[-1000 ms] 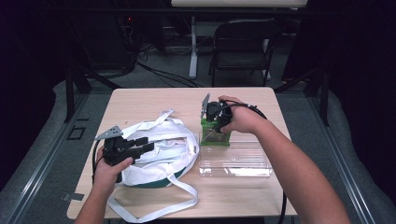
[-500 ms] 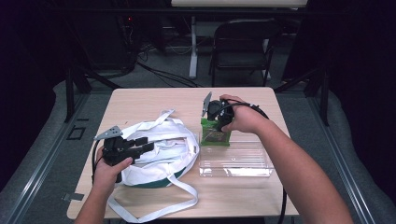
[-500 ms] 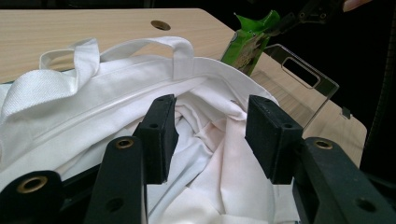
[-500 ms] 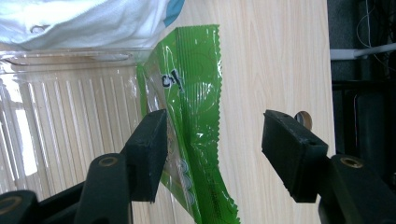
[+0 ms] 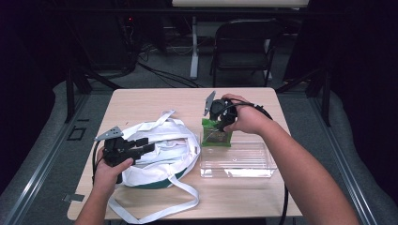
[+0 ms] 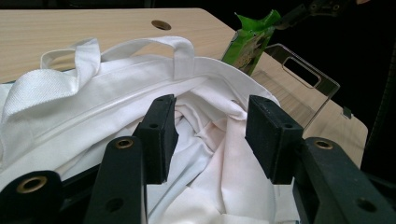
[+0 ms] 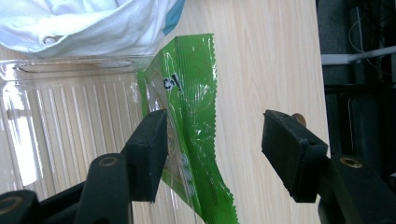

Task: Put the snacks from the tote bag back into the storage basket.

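A light wooden table (image 5: 155,101) carries a white tote bag (image 5: 162,152) beside a clear plastic tray (image 5: 239,161).

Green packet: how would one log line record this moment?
right tool: open, around green packet | packet: propped on clear tray rim | left tool: open at white bag

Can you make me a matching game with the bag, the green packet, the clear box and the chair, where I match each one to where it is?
Things:
1. white bag
2. green packet
3. clear box
4. chair

Places:
A. on the floor behind the table
B. on the right side of the table, nearly see-through
C. under the open left gripper
D. leaning at the box's back left corner, by the open right gripper

Pairs: 1-C, 2-D, 3-B, 4-A
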Demonstrator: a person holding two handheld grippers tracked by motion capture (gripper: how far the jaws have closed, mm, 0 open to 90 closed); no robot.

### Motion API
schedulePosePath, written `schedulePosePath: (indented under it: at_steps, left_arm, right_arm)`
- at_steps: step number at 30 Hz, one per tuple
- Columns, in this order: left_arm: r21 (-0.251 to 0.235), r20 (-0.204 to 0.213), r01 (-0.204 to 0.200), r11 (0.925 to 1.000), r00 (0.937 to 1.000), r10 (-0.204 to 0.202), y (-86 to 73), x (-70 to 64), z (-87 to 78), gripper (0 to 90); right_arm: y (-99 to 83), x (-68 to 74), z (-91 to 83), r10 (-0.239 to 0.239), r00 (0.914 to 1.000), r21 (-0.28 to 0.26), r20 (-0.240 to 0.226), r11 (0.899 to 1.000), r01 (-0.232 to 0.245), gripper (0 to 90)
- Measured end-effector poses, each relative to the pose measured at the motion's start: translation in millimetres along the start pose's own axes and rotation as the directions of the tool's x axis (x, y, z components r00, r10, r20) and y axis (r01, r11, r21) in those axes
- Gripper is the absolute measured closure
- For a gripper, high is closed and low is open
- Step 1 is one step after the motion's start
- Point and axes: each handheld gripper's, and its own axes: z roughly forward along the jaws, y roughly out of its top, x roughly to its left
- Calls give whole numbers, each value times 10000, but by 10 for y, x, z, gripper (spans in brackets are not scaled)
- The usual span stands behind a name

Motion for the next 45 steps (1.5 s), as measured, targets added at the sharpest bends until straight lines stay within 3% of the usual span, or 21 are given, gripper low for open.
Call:
schedulePosePath:
  at_steps: [15,25,30,34,37,40,45]
  left_arm:
    - [-109,7,53,9999,10000,-53,0,-4,-8,527]
    - [-115,19,110,9999,9999,-110,-6,-3,-6,527]
    - [-136,-15,141,9998,9999,-141,-7,6,-6,526]
    - [-127,-22,134,9998,9999,-134,-6,8,-3,525]
    - [-98,15,127,9999,9999,-127,-6,12,0,524]
    - [-95,-7,149,9998,9999,-149,-7,18,0,524]
    - [-107,-6,159,9998,9999,-159,-9,20,-2,524]
  right_arm:
    - [-30,6,-308,331,9983,-351,479,9989,-314,403]
    - [-201,33,-433,1322,9899,-363,514,9908,-1304,432]
    - [-302,49,-539,2006,9787,-676,443,9780,-1974,431]
    - [-381,76,-605,2626,9636,-745,506,9631,-2586,441]
    - [-436,102,-642,3255,9425,-788,751,9442,-3198,449]
    - [-488,136,-669,3995,9145,-974,638,9145,-3927,452]
    - [-568,197,-646,5117,8585,-1269,324,8542,-5043,463]
